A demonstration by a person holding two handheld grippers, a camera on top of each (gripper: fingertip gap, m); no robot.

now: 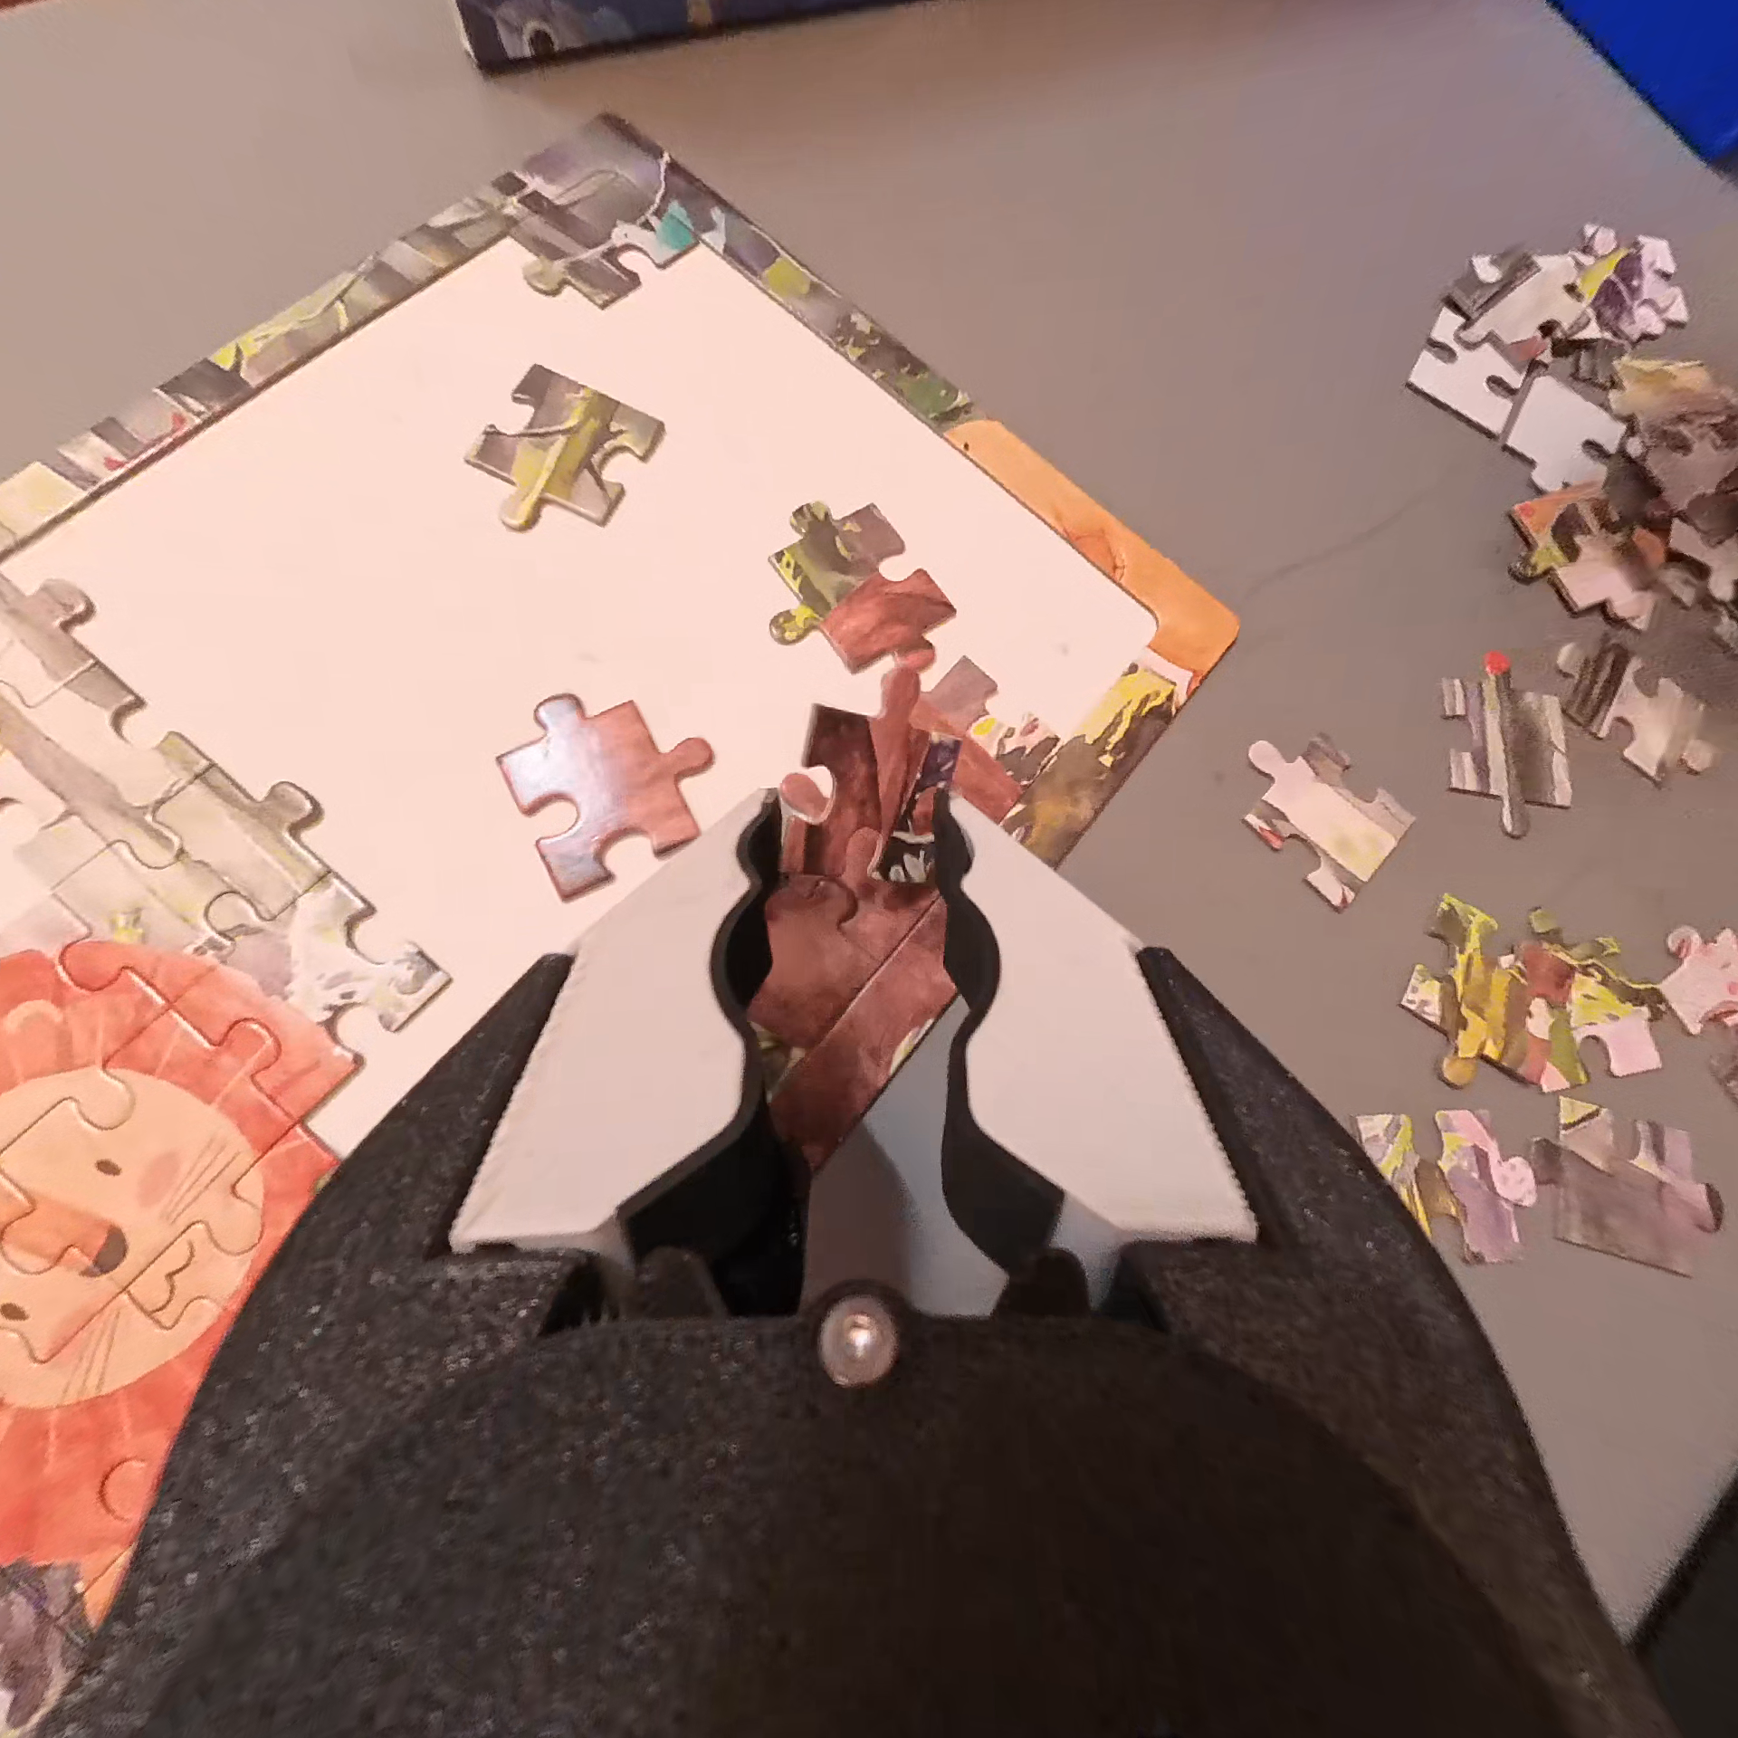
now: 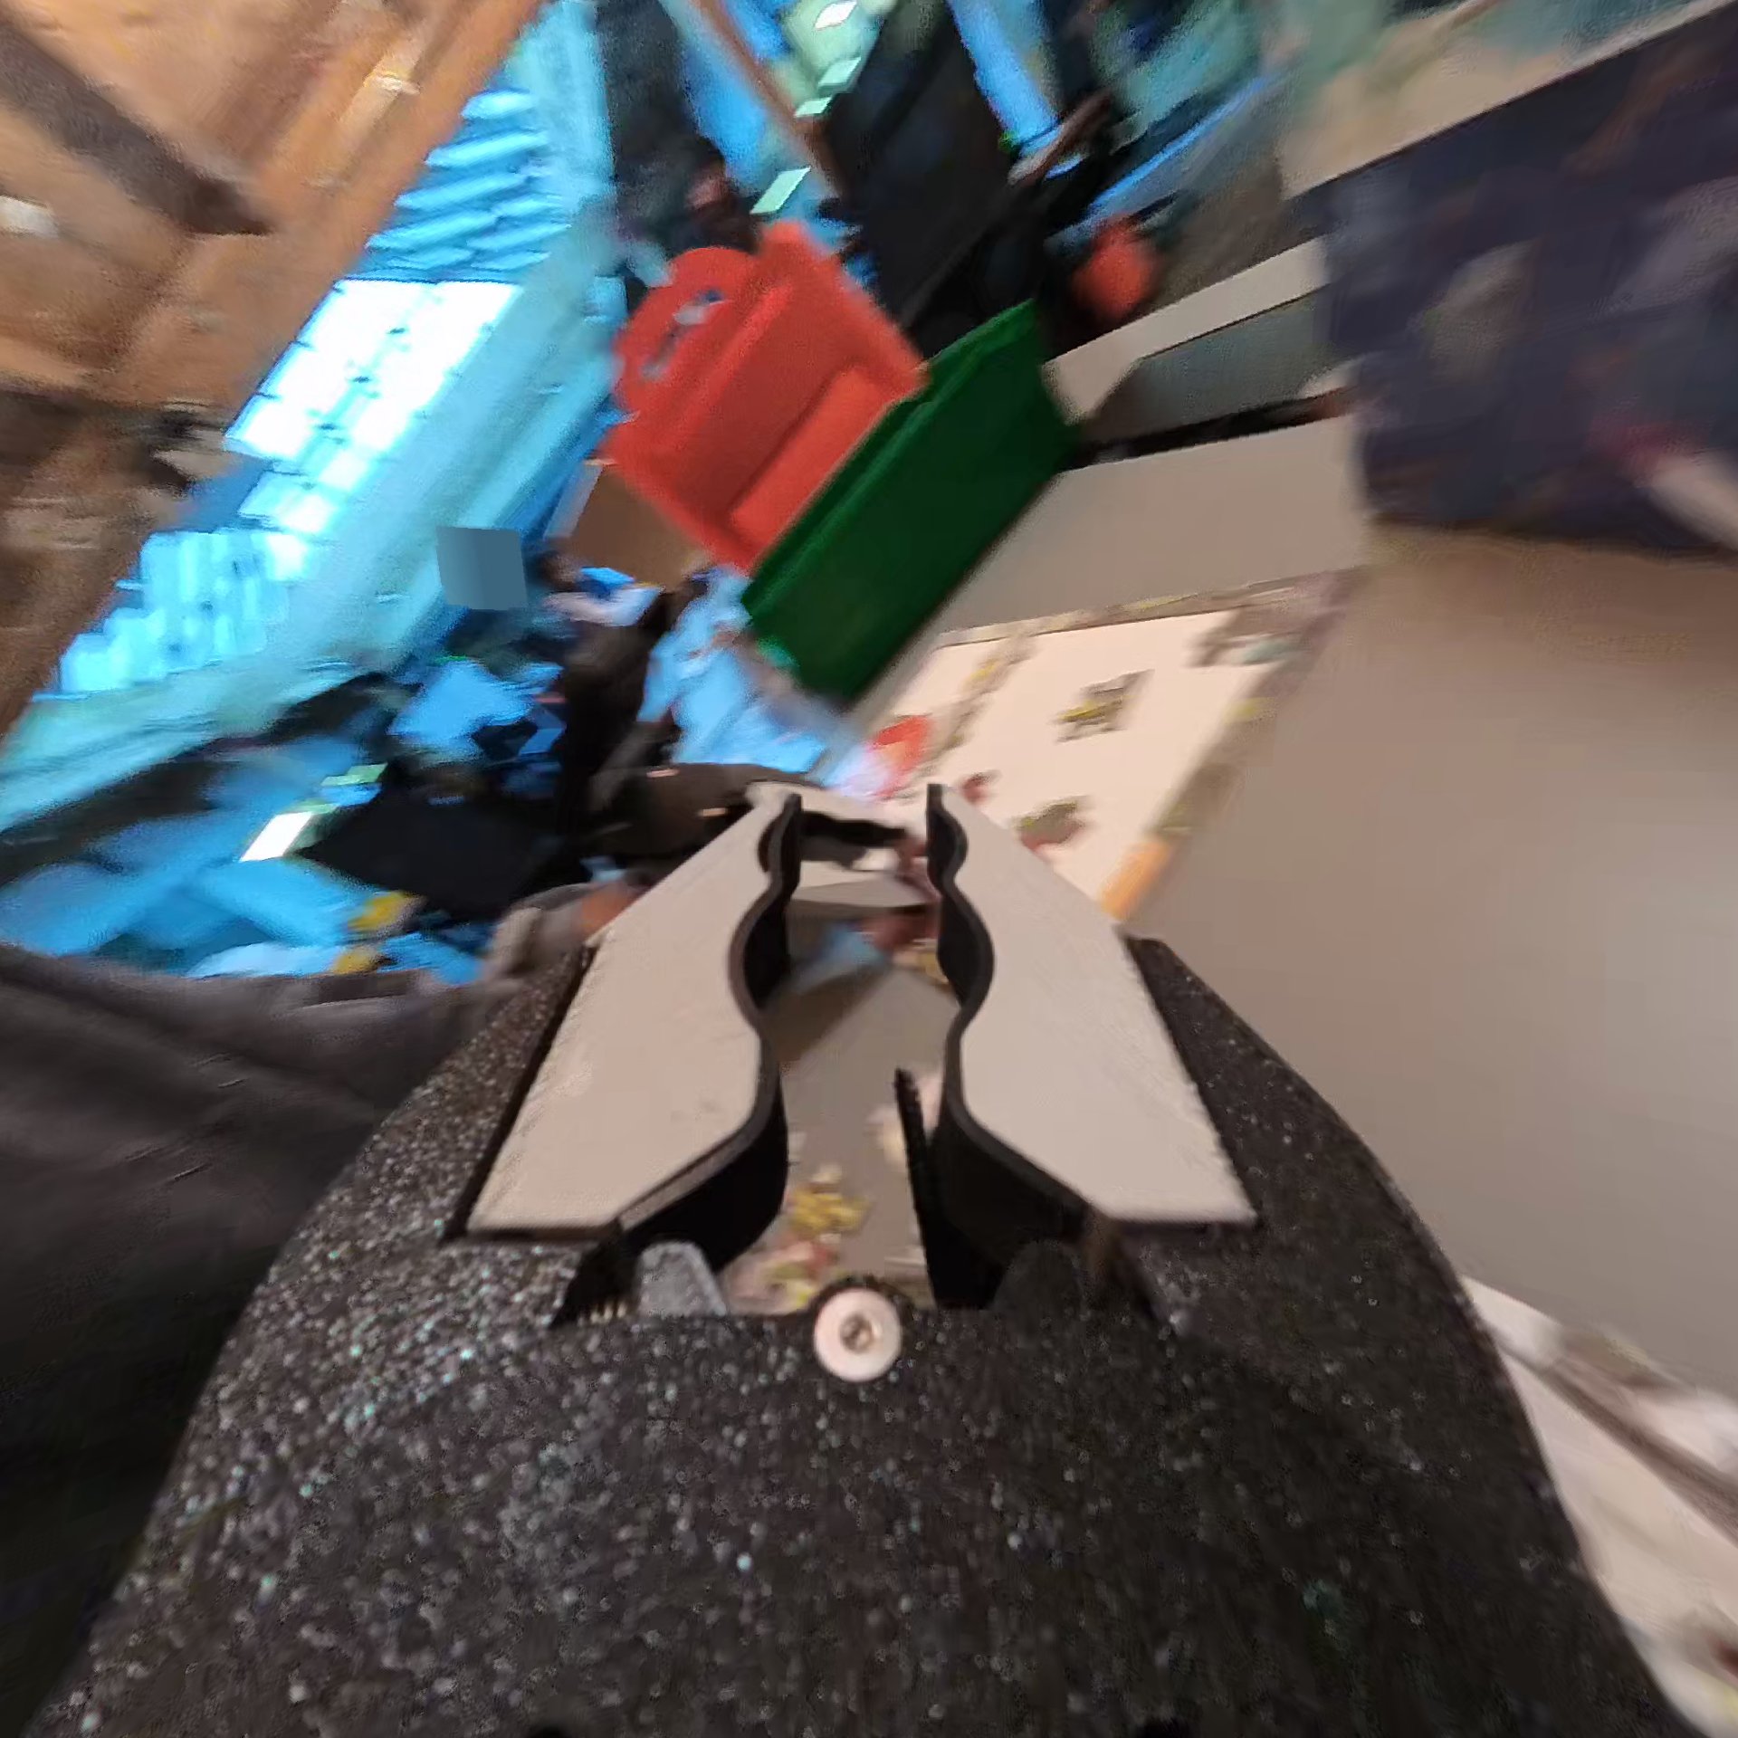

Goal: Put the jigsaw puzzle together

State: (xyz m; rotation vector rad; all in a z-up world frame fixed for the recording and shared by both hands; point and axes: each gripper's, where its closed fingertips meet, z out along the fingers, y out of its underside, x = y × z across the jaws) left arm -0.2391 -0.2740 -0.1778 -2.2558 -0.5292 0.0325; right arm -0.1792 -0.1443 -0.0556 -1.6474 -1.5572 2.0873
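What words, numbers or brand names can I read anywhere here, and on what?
None readable. The puzzle board and loose pieces bear only pictures; the box edge shows no lettering. The right wrist view is too blurred to tell.

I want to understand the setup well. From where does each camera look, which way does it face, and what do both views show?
Left wrist view: on the left gripper, facing down at the puzzle board and loose pieces; its fingers hold a brown piece.
Right wrist view: on the right gripper, tilted and blurred, facing across the table into the room; a dark sleeve shows.
Shared: the puzzle board.
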